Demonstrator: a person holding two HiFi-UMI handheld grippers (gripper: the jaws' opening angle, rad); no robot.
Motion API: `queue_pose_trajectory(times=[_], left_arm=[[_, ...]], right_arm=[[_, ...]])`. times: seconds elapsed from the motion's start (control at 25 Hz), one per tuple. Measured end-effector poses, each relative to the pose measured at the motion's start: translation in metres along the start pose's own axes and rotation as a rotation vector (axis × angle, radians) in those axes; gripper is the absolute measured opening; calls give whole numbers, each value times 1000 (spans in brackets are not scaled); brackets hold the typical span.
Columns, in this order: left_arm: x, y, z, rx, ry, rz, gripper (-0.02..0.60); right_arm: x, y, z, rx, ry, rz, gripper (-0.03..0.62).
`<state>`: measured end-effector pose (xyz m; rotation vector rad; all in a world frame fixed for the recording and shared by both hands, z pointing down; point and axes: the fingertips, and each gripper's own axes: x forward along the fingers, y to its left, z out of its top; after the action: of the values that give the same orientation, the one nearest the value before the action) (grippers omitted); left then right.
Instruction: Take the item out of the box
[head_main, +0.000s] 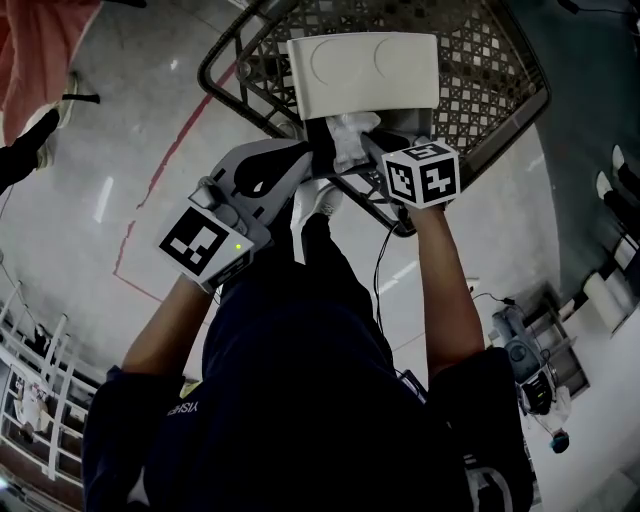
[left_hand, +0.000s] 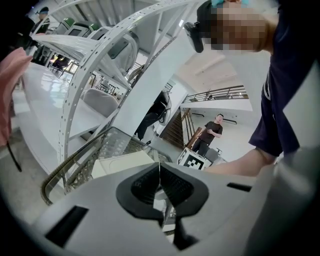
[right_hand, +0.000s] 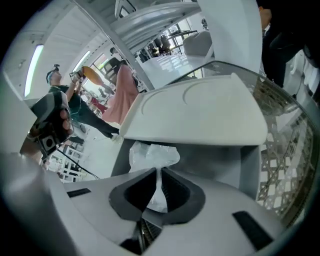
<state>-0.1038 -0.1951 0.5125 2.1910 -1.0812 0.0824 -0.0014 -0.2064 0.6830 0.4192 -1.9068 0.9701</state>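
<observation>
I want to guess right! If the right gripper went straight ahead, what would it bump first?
The right gripper is shut on the white plastic bag, so that comes first; behind it, probably the open box's grey inside wall.

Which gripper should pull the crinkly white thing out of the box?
The right one, I think. The right gripper is shut on the white bag poking out under the raised lid of the box. The left gripper is shut and holds nothing.
</observation>
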Motion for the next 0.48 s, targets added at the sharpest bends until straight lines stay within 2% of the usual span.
queue_pose_trajectory(times=[0.24,0.48], left_arm=[[1,-23,19,61,-27,-5,11],[-2,-55,53,154,-74,-6,11]], right_arm=[[-48,15,15,-6,-142,2,41],[-112,33,49,-34,-346,2,40]])
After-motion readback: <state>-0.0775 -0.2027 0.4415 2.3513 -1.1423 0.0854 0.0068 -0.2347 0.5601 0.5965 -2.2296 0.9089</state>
